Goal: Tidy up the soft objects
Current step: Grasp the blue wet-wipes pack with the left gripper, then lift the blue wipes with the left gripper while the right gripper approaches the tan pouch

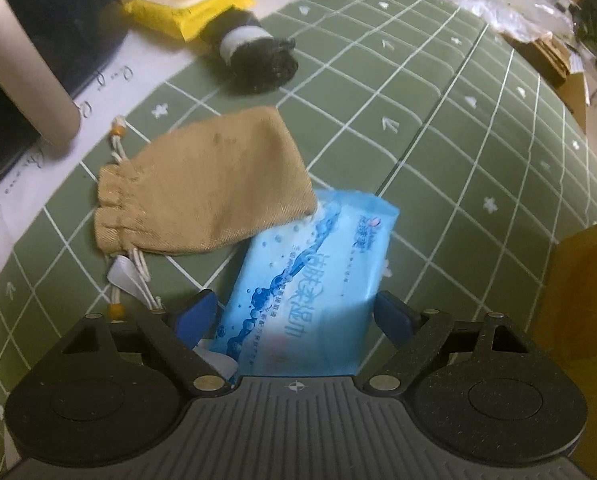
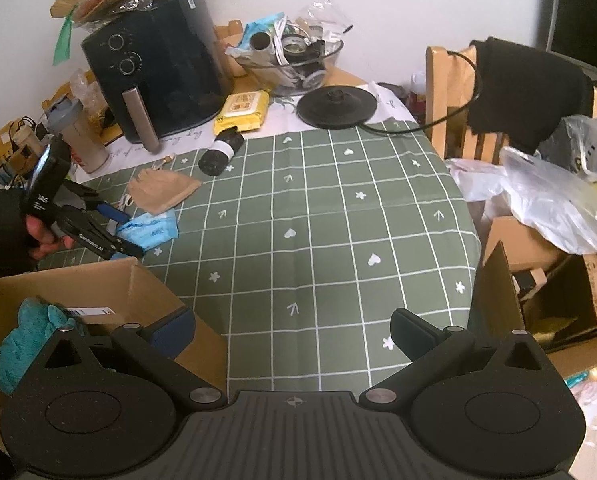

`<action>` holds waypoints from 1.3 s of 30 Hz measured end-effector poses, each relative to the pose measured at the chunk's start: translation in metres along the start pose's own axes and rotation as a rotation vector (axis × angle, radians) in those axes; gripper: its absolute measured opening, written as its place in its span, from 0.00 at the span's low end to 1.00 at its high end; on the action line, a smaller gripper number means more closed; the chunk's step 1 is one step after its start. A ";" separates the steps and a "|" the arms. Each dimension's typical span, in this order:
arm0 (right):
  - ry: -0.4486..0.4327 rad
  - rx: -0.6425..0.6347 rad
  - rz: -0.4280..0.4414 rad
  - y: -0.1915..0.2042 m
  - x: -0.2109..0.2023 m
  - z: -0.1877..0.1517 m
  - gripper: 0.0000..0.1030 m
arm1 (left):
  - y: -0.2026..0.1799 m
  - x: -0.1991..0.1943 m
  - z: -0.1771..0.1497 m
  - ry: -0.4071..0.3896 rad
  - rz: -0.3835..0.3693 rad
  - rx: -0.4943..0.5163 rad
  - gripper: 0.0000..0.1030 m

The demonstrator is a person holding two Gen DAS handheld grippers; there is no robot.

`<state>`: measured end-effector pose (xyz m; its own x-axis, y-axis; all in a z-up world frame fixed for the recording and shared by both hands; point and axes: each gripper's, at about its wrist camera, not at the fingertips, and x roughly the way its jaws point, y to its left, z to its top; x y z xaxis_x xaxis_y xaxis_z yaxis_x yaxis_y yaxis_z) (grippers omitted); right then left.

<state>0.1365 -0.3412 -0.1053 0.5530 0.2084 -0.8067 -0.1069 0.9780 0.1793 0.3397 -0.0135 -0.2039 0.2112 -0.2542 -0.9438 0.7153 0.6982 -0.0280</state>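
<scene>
- The left gripper (image 1: pixel 294 312) has its blue pads on either side of the blue wet-wipe pack (image 1: pixel 310 280), which lies between them. The pads sit at or just off the pack's long edges, so whether they already press it I cannot tell; the jaws stand at about the pack's width.
- The straddle across the short width looks chosen because a soft pack buckles less when squeezed across its narrow side.
- The pack's far corner is tucked under or against the tan drawstring pouch (image 1: pixel 206 184), which lies just beyond it on the green checked table (image 1: pixel 438 120). Lifting the pack could drag the pouch or its cords, a point to watch.
- Farther out lie a rolled dark item with a white band (image 1: pixel 258 56) and a yellow wipe pack (image 1: pixel 190 8), both near the black air fryer (image 2: pixel 158 64).
- The right gripper (image 2: pixel 294 332) hovers wide open and holds nothing, over bare table near the front edge.
- Beside it on its left stands an open cardboard box (image 2: pixel 146 280), with a teal cloth (image 2: pixel 22 344) already inside. By my judgement this is the collecting place, and the right gripper waits there out of the way.
- In the right wrist view the left gripper sits just beyond the box's far rim, so the carry to it would be short.
- The pouch, the rolled item and the yellow pack remain on the table, so the sorting seems early.
</scene>
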 end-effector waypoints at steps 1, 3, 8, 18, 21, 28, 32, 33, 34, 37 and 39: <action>0.003 0.000 0.000 0.000 0.001 0.000 1.00 | -0.001 0.001 0.000 -0.006 0.004 0.010 0.84; 0.009 -0.001 0.001 0.000 0.002 -0.001 1.00 | -0.001 0.002 0.002 -0.011 0.011 0.008 0.84; 0.010 0.000 0.013 0.001 0.002 0.000 1.00 | -0.008 0.002 0.001 -0.020 0.035 0.028 0.74; 0.012 -0.026 0.038 0.001 0.006 0.005 1.00 | -0.031 -0.011 -0.009 0.014 -0.011 0.060 0.58; 0.012 -0.041 0.049 0.000 0.007 0.009 1.00 | -0.034 -0.023 -0.014 -0.009 -0.012 0.046 0.58; 0.016 -0.098 0.093 0.000 0.016 0.022 1.00 | -0.037 -0.065 -0.018 -0.107 0.021 -0.034 0.58; 0.015 -0.140 0.131 0.003 0.024 0.032 1.00 | -0.033 -0.088 -0.023 -0.159 0.046 -0.126 0.58; 0.014 -0.154 0.136 0.004 0.026 0.035 1.00 | -0.032 -0.094 -0.024 -0.172 0.052 -0.151 0.58; 0.012 -0.168 0.138 0.005 0.028 0.038 1.00 | -0.031 -0.100 -0.026 -0.186 0.061 -0.178 0.58; 0.003 -0.201 0.154 0.008 0.036 0.048 1.00 | -0.029 -0.120 -0.033 -0.234 0.085 -0.254 0.58; 0.001 -0.218 0.167 0.009 0.041 0.054 1.00 | -0.030 -0.133 -0.037 -0.259 0.112 -0.286 0.58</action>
<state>0.2033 -0.3242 -0.1061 0.5117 0.3673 -0.7767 -0.3721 0.9096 0.1850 0.2651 0.0245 -0.0894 0.4649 -0.3008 -0.8327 0.4716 0.8801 -0.0546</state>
